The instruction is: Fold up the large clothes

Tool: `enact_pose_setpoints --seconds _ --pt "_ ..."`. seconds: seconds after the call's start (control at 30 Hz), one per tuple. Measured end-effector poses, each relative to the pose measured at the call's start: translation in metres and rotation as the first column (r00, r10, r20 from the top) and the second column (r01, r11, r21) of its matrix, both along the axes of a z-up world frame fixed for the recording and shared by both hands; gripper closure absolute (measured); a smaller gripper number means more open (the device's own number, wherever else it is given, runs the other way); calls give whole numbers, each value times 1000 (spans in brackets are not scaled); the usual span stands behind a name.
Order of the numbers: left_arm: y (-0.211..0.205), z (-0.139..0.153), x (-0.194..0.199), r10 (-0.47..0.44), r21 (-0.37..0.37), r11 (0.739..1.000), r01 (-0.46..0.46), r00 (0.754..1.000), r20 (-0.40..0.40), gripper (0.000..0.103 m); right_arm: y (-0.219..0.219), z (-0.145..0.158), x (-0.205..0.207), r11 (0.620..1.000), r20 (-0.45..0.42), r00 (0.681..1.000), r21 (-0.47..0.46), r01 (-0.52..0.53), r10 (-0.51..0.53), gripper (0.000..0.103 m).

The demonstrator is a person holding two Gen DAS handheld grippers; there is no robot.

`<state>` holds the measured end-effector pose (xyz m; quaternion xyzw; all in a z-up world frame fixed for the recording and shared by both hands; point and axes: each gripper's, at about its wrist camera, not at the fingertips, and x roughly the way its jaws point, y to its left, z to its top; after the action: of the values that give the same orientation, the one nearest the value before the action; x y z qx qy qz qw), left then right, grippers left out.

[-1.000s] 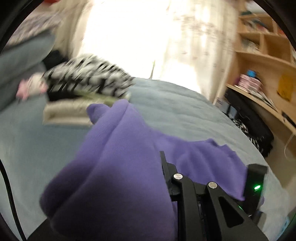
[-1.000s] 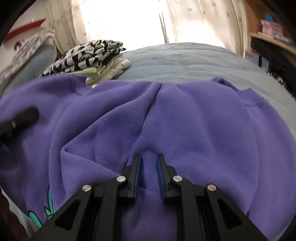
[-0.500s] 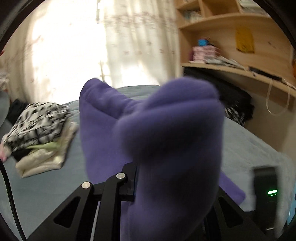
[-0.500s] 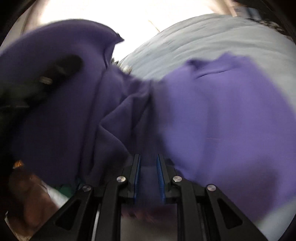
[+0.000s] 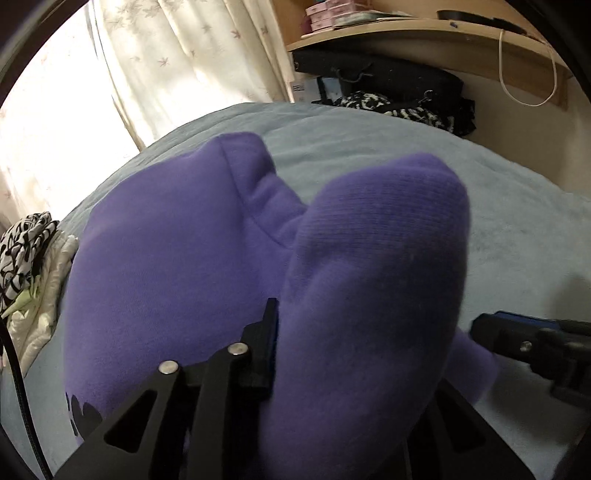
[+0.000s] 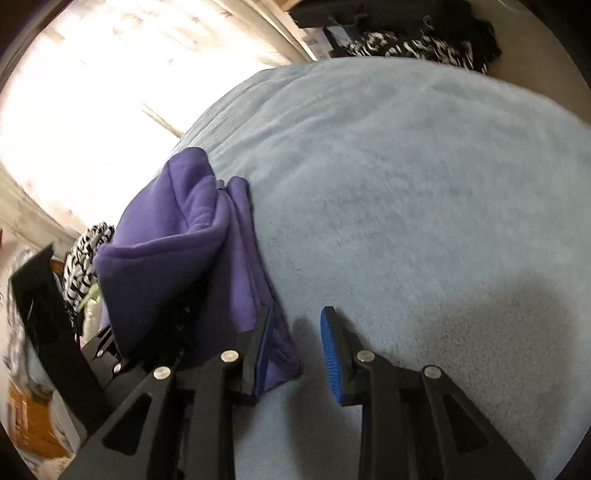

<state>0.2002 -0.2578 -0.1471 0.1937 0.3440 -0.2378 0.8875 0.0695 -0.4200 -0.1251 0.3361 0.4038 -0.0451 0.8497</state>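
Observation:
A purple sweatshirt (image 5: 166, 266) lies folded in a thick bundle on the light blue bed (image 5: 369, 147). My left gripper (image 5: 332, 332) has a ribbed purple fold bulging up between its jaws, which are opening; only its left finger (image 5: 269, 332) shows, the other is under the cloth. In the right wrist view the sweatshirt (image 6: 177, 240) lies to the left on the bed (image 6: 406, 184). My right gripper (image 6: 295, 332) is opening, blue pads apart, and the cloth's corner lies beside its left pad (image 6: 264, 350), not pinched. The right gripper (image 5: 487, 332) also shows low on the right in the left wrist view.
A stack of folded clothes topped by a black-and-white patterned piece (image 5: 26, 251) sits at the left of the bed, also visible as a patterned stack (image 6: 85, 258). Curtains (image 5: 166, 55) hang behind. A wooden shelf (image 5: 406, 26) and a black bag (image 5: 388, 77) stand past the far edge.
Both grippers swung the sweatshirt sideways across the bed and folded it over itself. The right gripper's jaws have parted and released the cloth; the left still carries a fold.

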Motion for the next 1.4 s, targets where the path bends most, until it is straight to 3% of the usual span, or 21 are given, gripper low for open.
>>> enact_pose_setpoints --seconds 0.1,0.17,0.23,0.33,0.43,0.53,0.63,0.87,1.0,1.1,1.27,1.4 --pt "13 12 4 -66 -136 989 51 992 -109 57 -3 -3 3 1000 3 1000 -3 -3 3 76" --pt "20 22 4 -160 -230 966 115 970 -185 18 -5 -3 1 1000 4 1000 -5 -1 1 76" --pt "24 36 -5 -205 -271 951 148 959 -196 11 -6 -5 -1 1000 2 1000 -10 -1 1 76" --pt "39 48 -21 -220 -320 936 147 954 -204 11 -4 0 5 1000 -1 1000 -22 -2 2 76" --pt "57 56 -34 -176 -356 930 86 958 -227 11 -1 11 -5 999 9 1000 -48 -16 16 76" --pt "92 62 -33 -57 -360 932 -41 965 -257 11 5 20 -9 997 13 999 -67 -29 30 76" --pt "124 63 -25 46 -344 927 -148 957 -287 11 9 27 -11 997 20 999 -74 -35 37 76" --pt "182 66 -9 212 -344 878 -332 916 -341 11 20 63 -16 990 55 996 -128 -63 71 76" --pt "194 68 -3 271 -320 870 -376 905 -327 11 22 87 -12 983 81 992 -162 -86 100 57" --pt "202 68 8 314 -310 858 -408 897 -311 11 27 105 0 972 110 983 -199 -124 148 57" --pt "200 63 39 307 -297 862 -411 890 -338 30 29 105 54 955 75 957 -119 -271 281 57" --pt "200 45 74 262 -302 857 -418 857 -443 39 24 75 106 929 -31 928 19 -370 371 57"
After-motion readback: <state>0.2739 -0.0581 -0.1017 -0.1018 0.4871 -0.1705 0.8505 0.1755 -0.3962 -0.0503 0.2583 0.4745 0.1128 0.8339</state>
